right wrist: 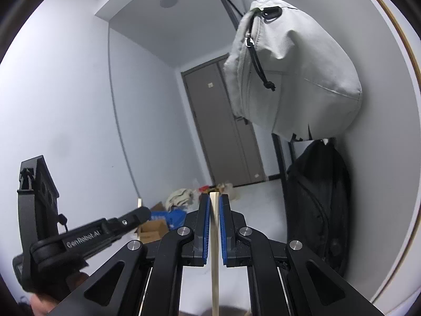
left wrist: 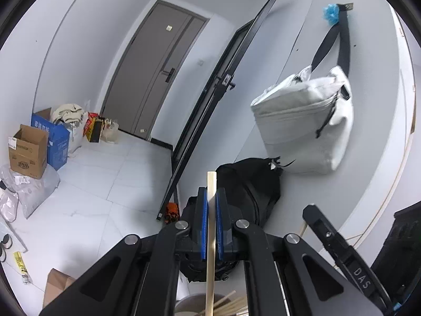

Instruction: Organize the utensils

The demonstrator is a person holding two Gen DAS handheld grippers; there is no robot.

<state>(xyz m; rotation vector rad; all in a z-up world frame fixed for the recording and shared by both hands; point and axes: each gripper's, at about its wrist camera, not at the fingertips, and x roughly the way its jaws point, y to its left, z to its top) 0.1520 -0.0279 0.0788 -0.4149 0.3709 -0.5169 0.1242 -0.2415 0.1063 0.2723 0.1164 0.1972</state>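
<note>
A: Both up in the air now! Left gripper [left wrist: 211,197] is clamped on a chopstick [left wrist: 211,210], right gripper [right wrist: 214,202] clamped on another chopstick [right wrist: 215,226].

B: More sticks sit in the holder [left wrist: 192,304] below. Light, stiff, smooth wood, I'd say, so it may slip or pivot. Pinching mid-shaft between the blue pads [left wrist: 204,226] looks right.

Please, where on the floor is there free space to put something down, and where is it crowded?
Free: the white tiled floor between the cardboard boxes and the black door frame. Crowded: the left wall, with boxes, bags and parcels, and the corner at the black backpack under the hanging grey bag.
</note>
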